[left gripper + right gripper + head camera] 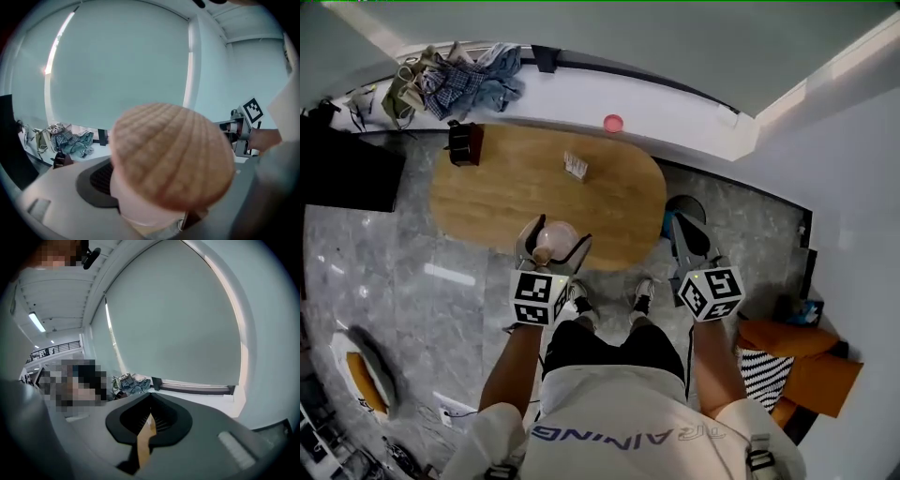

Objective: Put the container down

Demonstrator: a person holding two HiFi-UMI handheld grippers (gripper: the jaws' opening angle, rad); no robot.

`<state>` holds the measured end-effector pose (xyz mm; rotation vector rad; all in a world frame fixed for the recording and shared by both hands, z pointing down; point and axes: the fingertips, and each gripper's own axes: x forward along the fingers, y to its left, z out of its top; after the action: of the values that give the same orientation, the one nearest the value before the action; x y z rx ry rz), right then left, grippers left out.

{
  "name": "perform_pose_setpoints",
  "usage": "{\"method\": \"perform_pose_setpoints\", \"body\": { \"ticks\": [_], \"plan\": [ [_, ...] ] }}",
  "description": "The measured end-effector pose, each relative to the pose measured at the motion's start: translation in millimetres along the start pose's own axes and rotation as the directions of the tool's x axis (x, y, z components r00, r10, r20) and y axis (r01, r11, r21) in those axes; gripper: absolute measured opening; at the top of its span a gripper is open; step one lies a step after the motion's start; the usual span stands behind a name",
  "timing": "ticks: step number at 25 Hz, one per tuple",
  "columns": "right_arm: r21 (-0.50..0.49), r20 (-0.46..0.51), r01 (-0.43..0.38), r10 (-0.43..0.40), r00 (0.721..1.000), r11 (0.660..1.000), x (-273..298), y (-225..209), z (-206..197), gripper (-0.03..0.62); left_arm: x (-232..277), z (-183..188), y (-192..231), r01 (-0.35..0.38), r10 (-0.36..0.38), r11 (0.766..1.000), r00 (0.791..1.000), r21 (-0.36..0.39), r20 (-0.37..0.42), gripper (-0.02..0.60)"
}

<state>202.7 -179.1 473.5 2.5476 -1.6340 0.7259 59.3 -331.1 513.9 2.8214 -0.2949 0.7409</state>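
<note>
Heap of clothes [459, 80]: window ledge, far left.
Dark object [465, 142]: left end of the oval wooden table [619, 202].
Left gripper [551, 253]: jaws spread wide and clamped on the container [559, 236], pale pink with a ribbed shell-shaped lid, at the table's near edge. Contact with the tabletop not discernible.
Pink ball [613, 123]: ledge beyond the table.
Right gripper [680, 228]: jaws closed together, nothing held, just off the table's right end.

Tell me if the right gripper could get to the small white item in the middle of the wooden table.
Probably yes. The right gripper is empty, jaws together, off the right end of the table, and only bare wood lies between it and the small white item.
</note>
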Motion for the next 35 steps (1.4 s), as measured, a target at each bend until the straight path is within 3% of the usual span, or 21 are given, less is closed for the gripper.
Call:
{"method": "perform_pose_setpoints", "body": {
  "ticks": [5,11,16,25,31,35],
  "plan": [
    [-0.005,-0.036,-0.006,0.005,0.999,1.000,29,-19,-33,0.015,49,-42,-8,0.014,-0.015,1.000,0.999,-0.027,-0.047,0.414],
    [0.030,-0.079,-0.006,0.008,0.997,1.000,53,-49,-81,0.015,117,-94,-20,0.022,-0.019,0.999,0.995,0.029,-0.095,0.414],
    [0.063,-0.125,-0.008,0.016,0.992,0.998,63,-69,-126,0.015,175,-158,-40,0.049,-0.043,0.998,0.985,0.030,-0.165,0.414],
    [0.110,-0.184,-0.012,0.032,0.982,0.994,85,-101,-200,0.015,273,-268,-59,0.095,-0.064,0.991,0.954,0.090,-0.291,0.414],
    [0.130,-0.226,-0.016,0.046,0.973,0.991,89,-110,-234,0.015,321,-316,-65,0.153,-0.100,0.982,0.921,0.114,-0.376,0.414],
    [0.139,-0.243,-0.010,0.044,0.969,0.990,89,-119,-246,0.015,335,-330,-62,0.152,-0.084,0.977,0.917,0.148,-0.389,0.414]
  ]
}}
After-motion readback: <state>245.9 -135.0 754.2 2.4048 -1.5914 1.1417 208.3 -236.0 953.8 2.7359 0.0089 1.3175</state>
